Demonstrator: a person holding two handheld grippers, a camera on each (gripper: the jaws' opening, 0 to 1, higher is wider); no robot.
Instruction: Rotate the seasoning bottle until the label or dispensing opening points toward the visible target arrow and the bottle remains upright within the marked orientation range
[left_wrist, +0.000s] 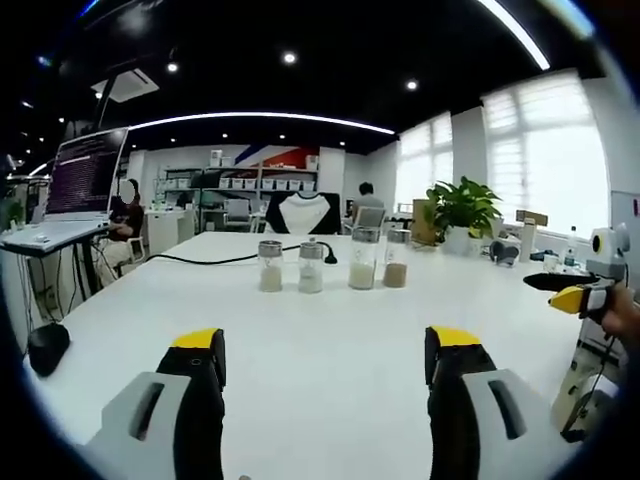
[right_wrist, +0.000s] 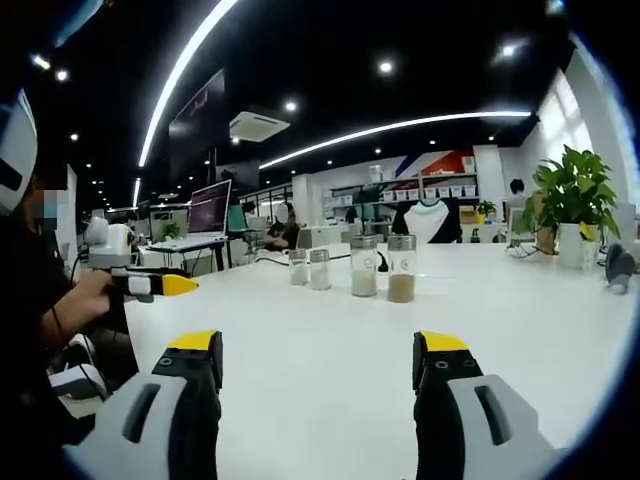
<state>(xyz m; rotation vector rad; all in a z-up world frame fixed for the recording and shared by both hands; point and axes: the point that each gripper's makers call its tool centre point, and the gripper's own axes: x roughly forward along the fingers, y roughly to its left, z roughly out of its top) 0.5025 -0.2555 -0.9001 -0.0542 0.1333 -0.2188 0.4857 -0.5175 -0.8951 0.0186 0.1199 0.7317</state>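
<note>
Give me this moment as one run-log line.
left gripper: open, empty | right gripper: open, empty | four seasoning bottles: upright in a row on white table, untouched | target arrow: not discernible

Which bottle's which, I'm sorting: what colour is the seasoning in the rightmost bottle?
Brown, in the rightmost bottle; the right gripper view shows it best.

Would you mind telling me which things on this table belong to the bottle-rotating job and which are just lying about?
For the job:
- four seasoning bottles
- left hand-held gripper, open
- right hand-held gripper, open

Lying about:
- potted plant
- black cable
- black mouse
- laptop
</note>
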